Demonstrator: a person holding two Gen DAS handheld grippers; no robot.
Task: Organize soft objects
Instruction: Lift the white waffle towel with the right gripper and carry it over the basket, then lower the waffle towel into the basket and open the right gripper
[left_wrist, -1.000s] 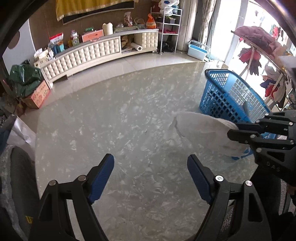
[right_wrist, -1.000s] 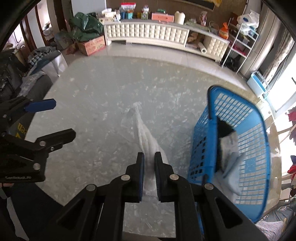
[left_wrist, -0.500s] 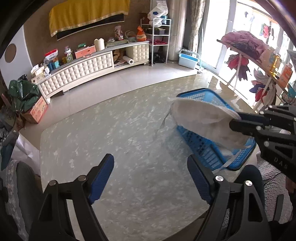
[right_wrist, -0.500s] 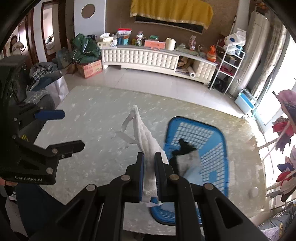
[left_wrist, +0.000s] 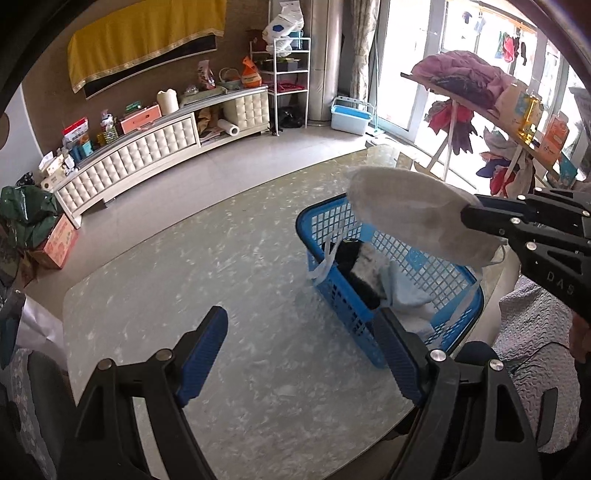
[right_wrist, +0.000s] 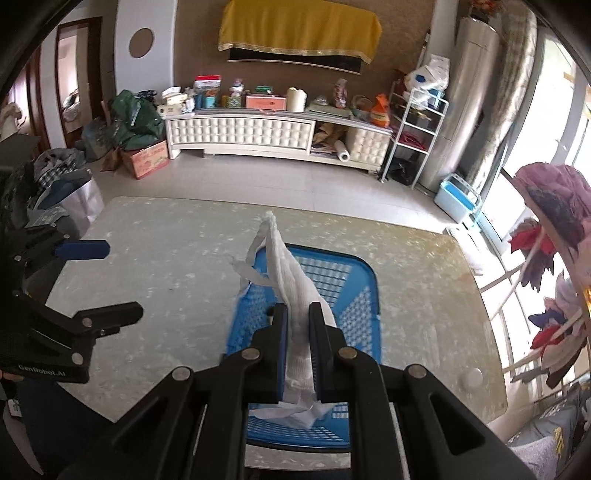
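**White cloth held over the blue basket**

Right claw (right_wrist: 297, 325) clamped tight on a white cloth (right_wrist: 291, 291), fingers pressed against both sides of the fabric. Cloth lifted clear of the bench (right_wrist: 166, 258), stretched out forward from the fingers, with thin white straps dangling from its far end. Seen from the left wrist, same cloth (left_wrist: 410, 206) hanging in the air directly above the blue basket (left_wrist: 332, 291), one strap trailing down over the basket's near rim.

Blue basket (right_wrist: 354, 295) resting on the marbled bench (left_wrist: 221, 295), near its right side. Inside the basket: a black-and-white soft item (left_wrist: 356, 266) and a pale blue cloth (left_wrist: 402, 291) lying beside it, touching.

Left claw (left_wrist: 301, 354) spread wide, gripping nothing, held above the bench just beside the basket's near corner. Same claw (right_wrist: 99, 280) visible from the right wrist at the left edge, well apart from the held cloth.

Beyond the bench: a white tufted cabinet (right_wrist: 240, 133) along the far wall.
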